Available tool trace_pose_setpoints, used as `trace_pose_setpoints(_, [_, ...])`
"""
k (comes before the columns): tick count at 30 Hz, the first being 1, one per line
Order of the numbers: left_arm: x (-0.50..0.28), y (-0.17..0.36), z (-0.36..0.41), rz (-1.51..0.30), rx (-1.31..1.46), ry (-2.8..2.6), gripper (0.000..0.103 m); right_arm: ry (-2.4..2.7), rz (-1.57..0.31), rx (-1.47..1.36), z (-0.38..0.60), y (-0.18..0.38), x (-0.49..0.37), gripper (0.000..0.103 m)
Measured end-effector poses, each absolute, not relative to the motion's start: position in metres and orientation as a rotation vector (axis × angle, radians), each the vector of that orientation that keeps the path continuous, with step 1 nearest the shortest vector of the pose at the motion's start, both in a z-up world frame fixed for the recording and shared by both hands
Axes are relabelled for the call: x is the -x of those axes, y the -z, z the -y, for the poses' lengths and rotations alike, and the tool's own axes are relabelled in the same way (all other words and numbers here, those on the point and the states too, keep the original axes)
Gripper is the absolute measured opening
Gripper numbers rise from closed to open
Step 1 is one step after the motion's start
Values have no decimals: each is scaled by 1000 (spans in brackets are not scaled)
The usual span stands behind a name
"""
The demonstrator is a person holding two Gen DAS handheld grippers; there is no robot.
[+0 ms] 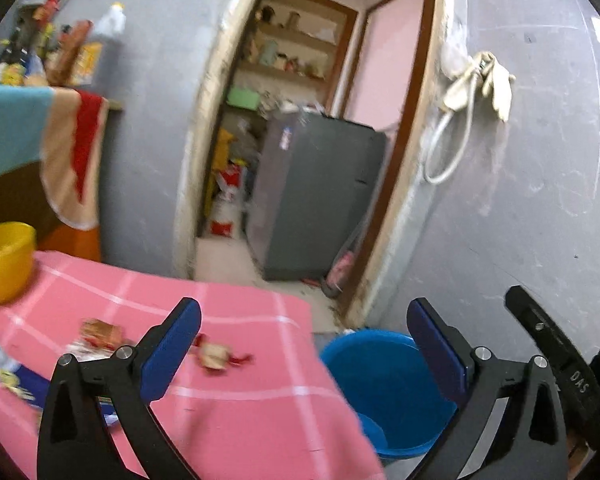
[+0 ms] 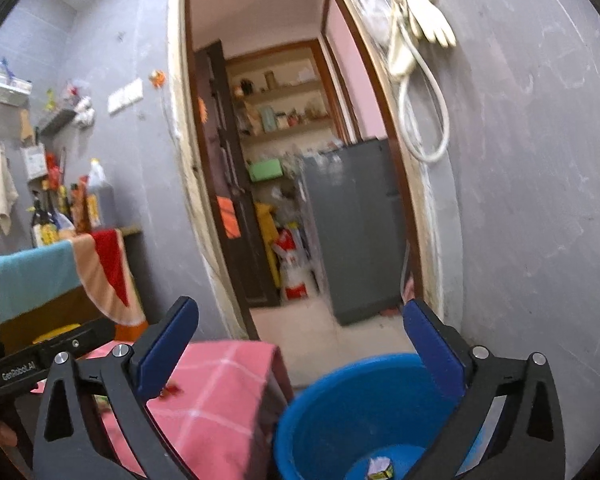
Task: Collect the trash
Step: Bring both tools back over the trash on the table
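A blue bucket [image 1: 384, 388] [image 2: 364, 404] stands on the floor beside the table with the pink checked cloth [image 1: 236, 400] [image 2: 220, 392]. A small piece of trash [image 2: 380, 469] lies on the bucket's bottom. On the cloth lie a crumpled wrapper [image 1: 216, 356], a brown-red wrapper [image 1: 100, 332] and a blue-yellow packet [image 1: 12, 380]. My left gripper [image 1: 304, 312] is open above the table's corner, nothing between its fingers. My right gripper [image 2: 300, 314] is open above the bucket, holding nothing. The right gripper's black body [image 1: 556, 352] shows at the right of the left wrist view.
A yellow bowl [image 1: 4, 260] sits at the table's far left. Behind is a grey wall [image 1: 520, 184] with a doorway to a room holding a grey fridge [image 1: 316, 196] and shelves [image 2: 284, 120]. A counter with bottles [image 2: 60, 216] and draped towels [image 1: 60, 148] stands left.
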State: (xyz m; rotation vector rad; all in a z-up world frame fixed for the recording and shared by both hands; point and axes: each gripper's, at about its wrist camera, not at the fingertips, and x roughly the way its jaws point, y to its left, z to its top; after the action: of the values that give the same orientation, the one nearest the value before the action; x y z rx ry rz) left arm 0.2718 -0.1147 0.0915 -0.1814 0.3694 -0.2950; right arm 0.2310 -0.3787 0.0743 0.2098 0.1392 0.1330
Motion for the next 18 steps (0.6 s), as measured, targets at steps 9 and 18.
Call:
trace_pose_setpoints(9, [-224,-99,59,-227,126,119,101,-224,-14,-166,324,-85,-216,103])
trace_pose_setpoints(18, [-180,-96,8,-144,89,-17,101,-319,7,-110,270,-83,-212,103])
